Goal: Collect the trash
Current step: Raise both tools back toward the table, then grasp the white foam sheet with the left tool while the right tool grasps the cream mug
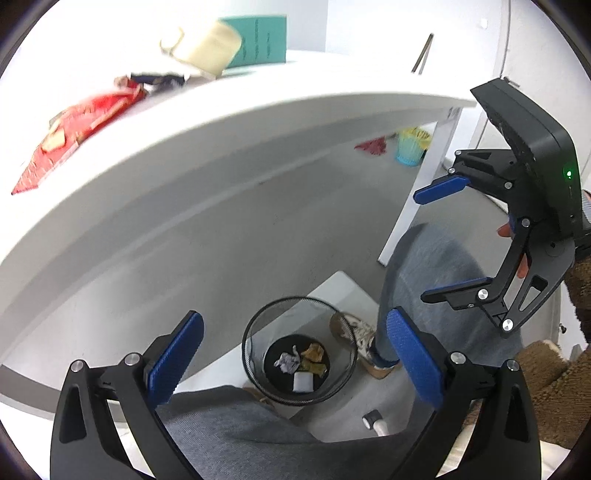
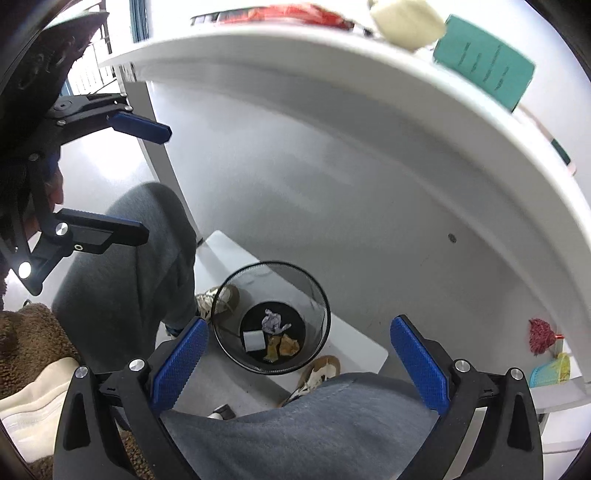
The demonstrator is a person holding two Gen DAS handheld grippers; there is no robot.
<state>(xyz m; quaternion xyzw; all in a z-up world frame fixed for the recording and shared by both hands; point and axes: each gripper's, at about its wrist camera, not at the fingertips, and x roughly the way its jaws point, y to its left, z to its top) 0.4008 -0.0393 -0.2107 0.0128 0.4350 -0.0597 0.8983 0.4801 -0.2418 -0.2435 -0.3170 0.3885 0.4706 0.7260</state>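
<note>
A black wire-mesh bin (image 1: 255, 354) (image 2: 225, 332) stands on the floor under the white table (image 1: 221, 147) (image 2: 369, 92). Inside lie a crumpled paper ball (image 1: 288, 362) (image 2: 271, 320), brown-yellow wrappers (image 1: 314, 356) (image 2: 286, 347) and a white square piece (image 1: 303, 382) (image 2: 253, 340). My left gripper (image 1: 295, 360) (image 2: 147, 181) hovers open and empty above the bin. Beside it, my right gripper (image 2: 300, 367) (image 1: 439, 240) is also open and empty. On the tabletop lie a red wrapper (image 1: 70, 136) (image 2: 295, 13) and a dark wrapper (image 1: 159, 79).
A cream mug (image 1: 207, 46) (image 2: 406, 22) and a teal book (image 1: 262, 40) (image 2: 484, 70) sit on the table. The person's grey-trousered legs (image 1: 424, 280) (image 2: 140, 258) and shoes (image 1: 354, 332) flank the bin. A table leg (image 1: 413, 206) and a small blue-yellow basket (image 1: 412, 147) stand beyond.
</note>
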